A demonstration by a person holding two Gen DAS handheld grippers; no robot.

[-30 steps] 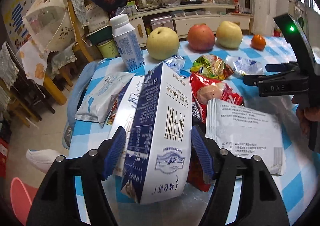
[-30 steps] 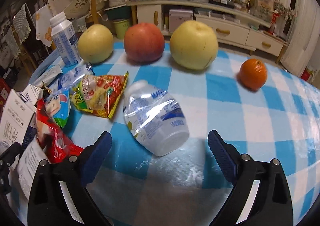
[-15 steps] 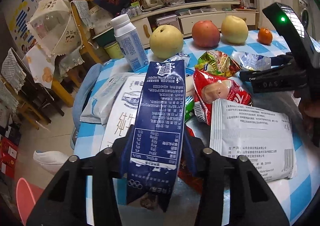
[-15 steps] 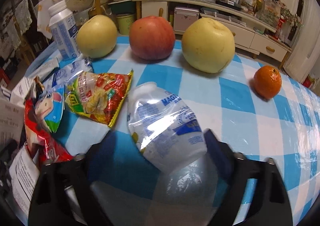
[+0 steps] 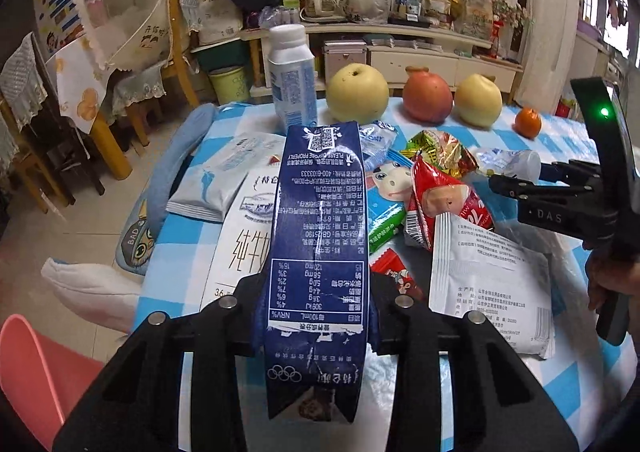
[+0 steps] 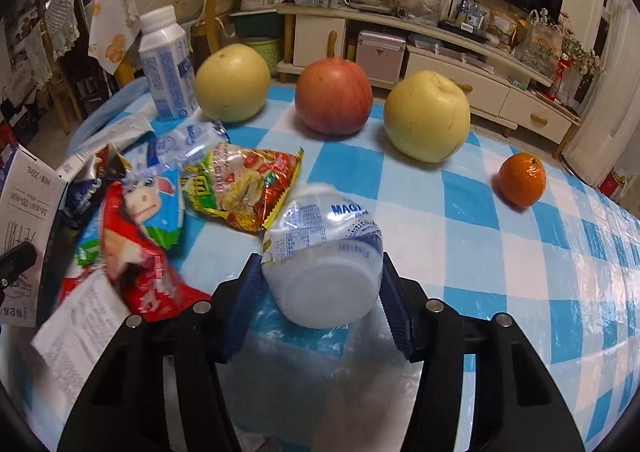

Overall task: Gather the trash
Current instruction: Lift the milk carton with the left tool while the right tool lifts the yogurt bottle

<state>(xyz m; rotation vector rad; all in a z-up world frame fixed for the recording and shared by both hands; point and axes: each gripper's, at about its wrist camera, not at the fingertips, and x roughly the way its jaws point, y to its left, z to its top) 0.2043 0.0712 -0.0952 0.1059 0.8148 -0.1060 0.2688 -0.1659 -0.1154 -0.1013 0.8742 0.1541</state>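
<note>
Grab step, both hands at once. Left hand-held gripper [image 5: 316,316] had its jaws closing on the dark blue milk carton [image 5: 318,252]; pads were already pressing its two sides, carton standing between them at the near left of the table [image 6: 500,252], over the white carton [image 5: 244,236] lying flat. Right hand-held gripper [image 6: 320,300] was closing too, pads against the crushed plastic bottle [image 6: 324,256] lying on its side mid-table, base toward the camera.

Remaining trash: snack wrappers [image 6: 244,188] and a white packet [image 5: 488,284] piled between the two. Apples, pears and the orange [image 6: 522,180] sat far side, probably not trash.

Next, by my read: finish the squeeze, lift both clear and carry them to a bin. No bin in view. The bottle looked thin and slick, so it could pop out.
</note>
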